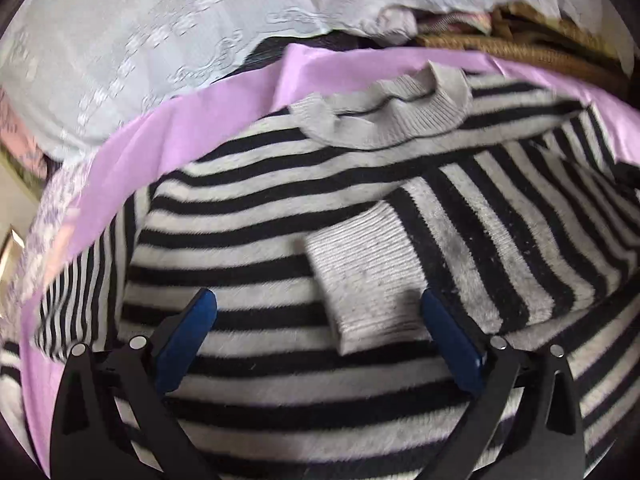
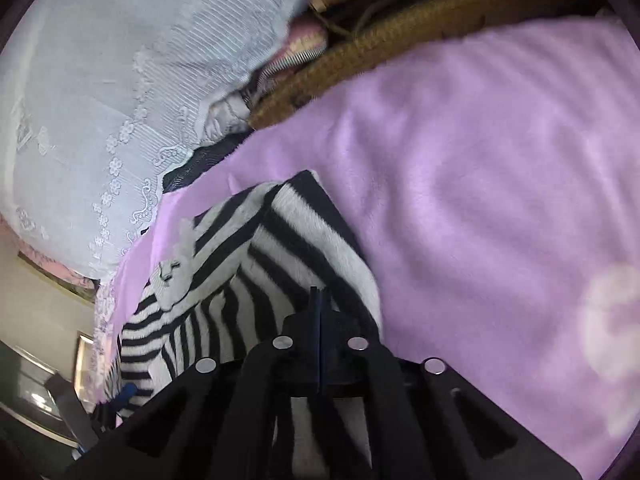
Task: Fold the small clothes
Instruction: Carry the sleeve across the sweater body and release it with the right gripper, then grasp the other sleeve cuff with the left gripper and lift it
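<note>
The striped sweater (image 1: 248,216) lies spread on a lilac fleece blanket (image 2: 480,184), which covers what seems to be a bed. Its grey ribbed collar (image 1: 384,120) is at the far side in the left wrist view, so the long axis of the body runs from the collar toward the camera. One sleeve (image 1: 472,232) is already laid across the chest, and its grey cuff (image 1: 372,280) rests on the stripes.

The left tool (image 1: 318,308) hangs over the lower chest with its blue pads wide apart and nothing pressed between them. The cuff lies just in front of its right pad (image 1: 448,332), near but, as far as I can see, not gripped.

The right tool (image 2: 320,300) is at the sweater's side edge, where the fabric meets the blanket. Its jaws are drawn together to a thin slit, and striped fabric lies right under the tips. Whether a layer is pinched I cannot tell.

I judge the next fold turns on this side edge. It lies directly ahead of the right tool, so the right hand is nearer to carry it across the body.

Behind the blanket are a white lace cloth (image 2: 100,120) and a woven basket (image 2: 400,40).
</note>
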Demonstrator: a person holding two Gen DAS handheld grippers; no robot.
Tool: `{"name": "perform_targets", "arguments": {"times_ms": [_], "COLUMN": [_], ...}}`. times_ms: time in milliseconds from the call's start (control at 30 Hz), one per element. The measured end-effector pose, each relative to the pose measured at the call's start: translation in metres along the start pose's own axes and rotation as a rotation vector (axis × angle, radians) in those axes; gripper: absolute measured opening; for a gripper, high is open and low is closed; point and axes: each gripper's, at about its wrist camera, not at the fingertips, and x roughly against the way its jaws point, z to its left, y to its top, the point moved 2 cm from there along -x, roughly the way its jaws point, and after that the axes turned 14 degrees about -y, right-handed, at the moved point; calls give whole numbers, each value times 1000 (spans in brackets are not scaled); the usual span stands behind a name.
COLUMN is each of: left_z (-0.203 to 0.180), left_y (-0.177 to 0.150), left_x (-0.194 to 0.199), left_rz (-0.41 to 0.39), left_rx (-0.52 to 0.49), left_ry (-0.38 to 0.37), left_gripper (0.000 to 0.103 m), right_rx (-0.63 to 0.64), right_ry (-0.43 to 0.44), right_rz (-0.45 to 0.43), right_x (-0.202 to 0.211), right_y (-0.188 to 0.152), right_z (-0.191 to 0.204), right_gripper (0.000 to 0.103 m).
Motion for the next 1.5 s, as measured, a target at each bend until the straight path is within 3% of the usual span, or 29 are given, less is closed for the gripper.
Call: {"name": "perform_targets", "arguments": {"times_ms": [33, 67, 100, 133, 200, 300, 333, 367, 400, 500, 600, 700, 800, 933, 1033, 1100, 1167, 1267, 1367, 1500], "left_z": [4, 5, 8, 8, 5, 21, 28, 35, 42, 86, 141, 202, 256, 300, 328, 341, 349, 358, 360, 334], "left_y": [-2, -3, -4, -4, -8, -13, -17, -22, -29, -49, -76, -100, -115, -104, -105, -110, -114, -122, -119, -99], "left_x": [8, 13, 15, 9, -11, -3, 3, 11, 19, 48, 71, 70, 66, 53, 51, 53, 54, 49, 51, 79], "left_rz": [-15, -32, -39, -17, 65, 86, 96, 84, 70, 41, 15, 23, -78, -134, -234, -289, -281, -273, -254, -252], "left_rx": [23, 34, 44, 48, 53, 135, 146, 152, 154, 168, 291, 507, 772, 905, 1038, 1093, 1101, 1131, 1103, 924], "left_ry": [-19, -36, -44, -37, -56, -143, -157, -156, -137, -23, -7, -88, -291, -416, -496, -518, -478, -474, -464, -349], "left_gripper": [99, 99, 99, 99, 99, 99, 99, 99, 99, 99, 99, 99, 99, 99, 98, 92, 54, 23, 16, 15], "right_rx": [44, 68, 102, 143, 208, 248, 251, 256, 270, 345, 374, 341, 333, 324, 227, 140, 47, 30, 53, 45], "right_ry": [21, 30, 34, 5, -31, -79, -81, -70, -61, -89, -132, -114, -102, -105, -86, -59, -6, 9, -8, 2], "right_rz": [-29, -39, -43, -22, 6, -55, -97, -130, -169, -285, -360, -364, -367, -306, -212, -163, -124, -121, -121, -116], "right_x": [18, 25, 32, 29, 17, 27, 44, 58, 74, 115, 141, 156, 159, 145, 130, 122, 116, 115, 114, 114], "right_y": [-8, -14, -24, -35, -50, -55, -58, -65, -73, -103, -127, -147, -158, -158, -151, -150, -148, -149, -151, -151], "right_z": [6, 8, 12, 14, 17, 26, 27, 28, 26, 16, 4, -9, -11, -11, -29, -45, -60, -62, -59, -60], "right_gripper": [8, 20, 41, 50, 51, 52, 55, 66, 75, 84, 88, 89, 89, 91, 91, 92, 92, 92, 92, 92]}}
